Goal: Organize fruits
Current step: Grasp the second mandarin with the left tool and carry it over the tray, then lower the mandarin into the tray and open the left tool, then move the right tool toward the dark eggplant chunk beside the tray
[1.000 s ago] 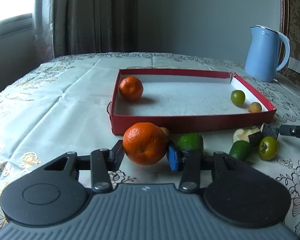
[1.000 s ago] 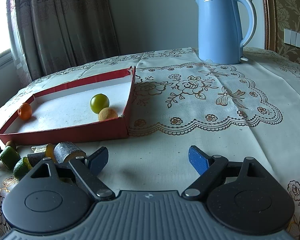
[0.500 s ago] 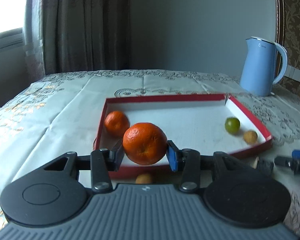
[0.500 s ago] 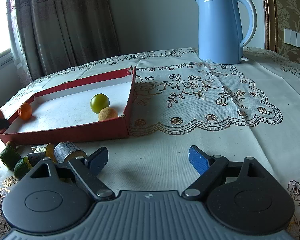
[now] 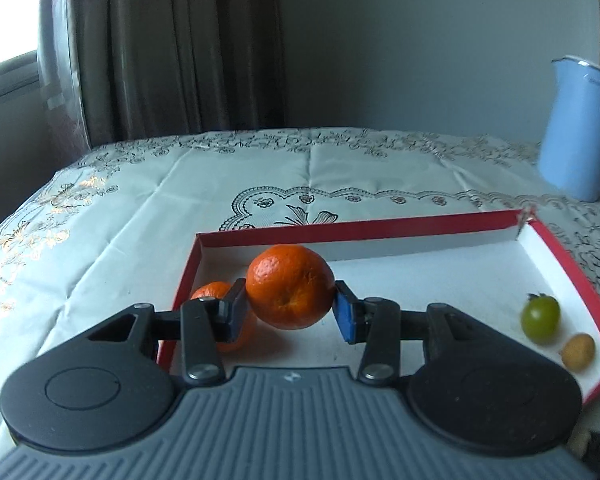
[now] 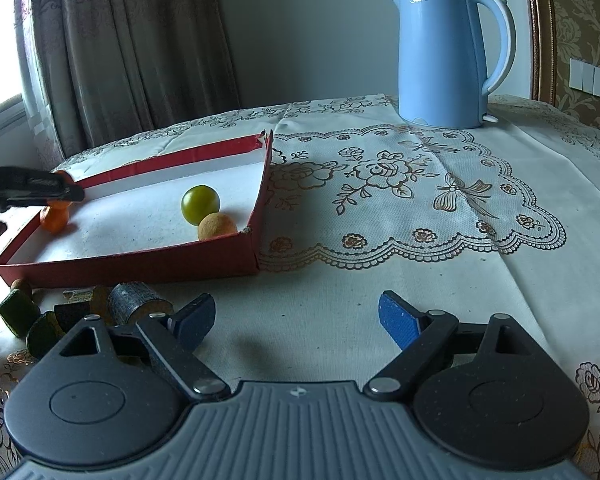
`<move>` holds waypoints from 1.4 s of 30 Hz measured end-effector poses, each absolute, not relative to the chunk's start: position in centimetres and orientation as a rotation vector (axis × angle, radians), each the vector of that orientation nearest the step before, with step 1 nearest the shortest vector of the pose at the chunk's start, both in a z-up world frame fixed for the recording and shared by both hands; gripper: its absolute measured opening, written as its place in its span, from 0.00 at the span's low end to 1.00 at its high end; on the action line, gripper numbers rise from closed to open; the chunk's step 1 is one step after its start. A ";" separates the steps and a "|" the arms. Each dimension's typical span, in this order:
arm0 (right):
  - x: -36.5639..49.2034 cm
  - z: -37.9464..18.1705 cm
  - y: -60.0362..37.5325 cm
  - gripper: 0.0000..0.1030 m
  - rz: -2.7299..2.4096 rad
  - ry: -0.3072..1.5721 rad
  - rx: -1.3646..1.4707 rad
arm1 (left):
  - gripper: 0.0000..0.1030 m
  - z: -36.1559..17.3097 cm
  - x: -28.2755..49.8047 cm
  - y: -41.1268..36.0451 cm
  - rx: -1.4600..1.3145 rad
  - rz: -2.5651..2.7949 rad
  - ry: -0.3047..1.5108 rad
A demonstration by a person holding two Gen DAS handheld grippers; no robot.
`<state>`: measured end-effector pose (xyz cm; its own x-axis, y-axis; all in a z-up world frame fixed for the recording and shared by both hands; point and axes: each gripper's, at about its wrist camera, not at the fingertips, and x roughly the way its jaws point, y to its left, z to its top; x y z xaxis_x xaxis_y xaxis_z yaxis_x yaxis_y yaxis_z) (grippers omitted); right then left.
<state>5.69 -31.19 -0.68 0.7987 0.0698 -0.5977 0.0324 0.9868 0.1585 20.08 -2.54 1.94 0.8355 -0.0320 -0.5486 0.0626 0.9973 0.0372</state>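
My left gripper is shut on a large orange mandarin, held above the left end of the red tray with a white floor. Right behind its left finger a second mandarin lies in the tray's left corner. A green round fruit and a small tan fruit lie at the tray's right end. In the right wrist view my right gripper stands open over bare tablecloth, nothing between its fingers. The left gripper shows there above the tray.
A blue kettle stands at the back right of the table. Several green and dark fruit pieces lie on the cloth in front of the tray, left of my right gripper. Curtains hang behind the table's far edge.
My left gripper has carried the mandarin forward and slightly up, from in front of the tray to over its left end. The right gripper has stayed where it was.
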 end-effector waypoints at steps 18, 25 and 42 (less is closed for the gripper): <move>5.7 -0.7 -31.1 0.89 0.021 0.650 0.156 | 0.70 1.5 23.0 -3.2 0.051 -0.048 0.581; 5.7 -0.7 -31.0 0.89 0.021 0.650 0.156 | 0.73 3.1 18.3 -1.4 0.032 -0.073 0.509; 5.8 -0.8 -30.9 0.89 0.020 0.652 0.150 | 0.84 -0.8 3.4 2.6 0.017 -0.079 0.456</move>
<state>5.79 -30.92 -0.79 0.7954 0.0657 -0.6026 0.0283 0.9890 0.1452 3.43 2.56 -0.76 0.8948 -0.0727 -0.4405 0.0805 0.9968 -0.0010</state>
